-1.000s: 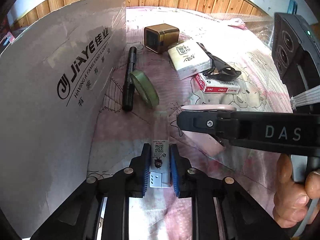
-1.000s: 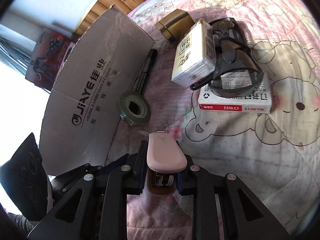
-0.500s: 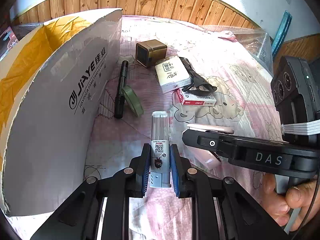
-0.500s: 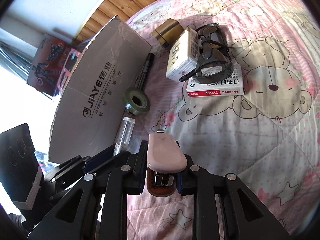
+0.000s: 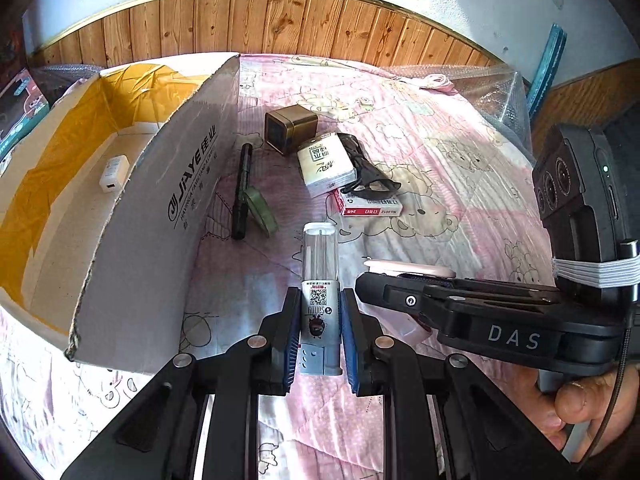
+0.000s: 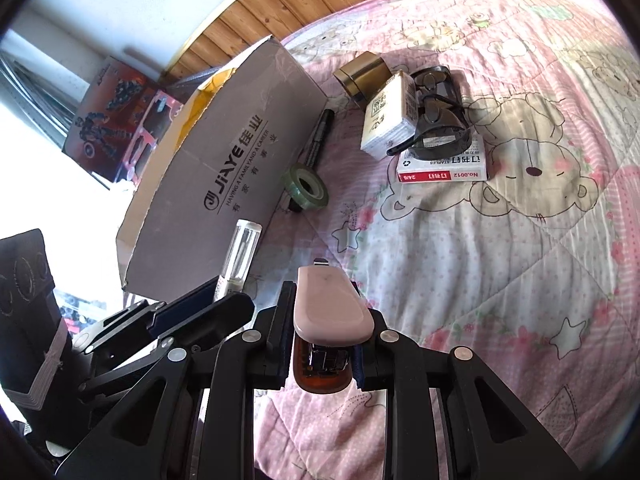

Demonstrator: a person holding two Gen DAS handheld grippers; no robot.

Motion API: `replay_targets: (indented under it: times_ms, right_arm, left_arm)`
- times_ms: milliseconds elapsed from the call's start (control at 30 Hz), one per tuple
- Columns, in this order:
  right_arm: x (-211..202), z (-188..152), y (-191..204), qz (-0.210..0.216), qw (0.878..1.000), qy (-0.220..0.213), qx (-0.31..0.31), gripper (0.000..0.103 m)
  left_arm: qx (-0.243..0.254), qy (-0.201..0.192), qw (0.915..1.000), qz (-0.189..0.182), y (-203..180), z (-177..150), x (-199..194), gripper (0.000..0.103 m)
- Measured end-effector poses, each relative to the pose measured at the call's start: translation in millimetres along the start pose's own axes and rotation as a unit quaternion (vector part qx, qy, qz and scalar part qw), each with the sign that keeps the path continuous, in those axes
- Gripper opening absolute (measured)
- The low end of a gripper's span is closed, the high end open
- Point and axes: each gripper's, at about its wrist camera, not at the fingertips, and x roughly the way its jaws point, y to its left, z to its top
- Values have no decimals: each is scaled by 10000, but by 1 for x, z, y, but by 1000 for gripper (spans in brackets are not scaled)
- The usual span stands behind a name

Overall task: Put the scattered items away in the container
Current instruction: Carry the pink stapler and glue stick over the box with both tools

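One box (image 5: 160,208) on the bed (image 5: 440,168), one charger (image 5: 114,168) inside. Left gripper (image 5: 319,334) fingers clamp one bottle (image 5: 319,280); right gripper (image 6: 324,336) fingers clamp one stapler (image 6: 330,308). Six items lie loose: tin (image 5: 290,130), pen (image 5: 242,190), tape (image 5: 261,210), tissue pack (image 5: 326,164), glasses (image 5: 368,172), staples box (image 5: 368,206).

Pink cartoon-print quilt (image 5: 440,168), cardboard box (image 5: 160,208), marker (image 5: 242,192), tape roll (image 5: 262,212), gold tin (image 5: 290,128), staple box (image 5: 370,208)

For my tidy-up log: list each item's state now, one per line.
left gripper: shut on glue stick
right gripper: shut on stapler
cardboard box: open, white adapter inside
marker: capped, on quilt
tape roll: leaning on marker
sunglasses: folded, atop staple box
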Motion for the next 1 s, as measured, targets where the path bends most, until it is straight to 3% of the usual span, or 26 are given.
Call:
replay_targets:
  times_ms: [333, 1000]
  right_arm:
    - [-21, -22, 29, -61, 9996, -141, -243, 24]
    - [-46, -58, 90, -26, 9966, -364, -745, 24]
  left_arm:
    - [75, -93, 9998, 139, -2, -11, -29, 20]
    - [-48, -594, 9982, -9, 14, -35, -96, 20]
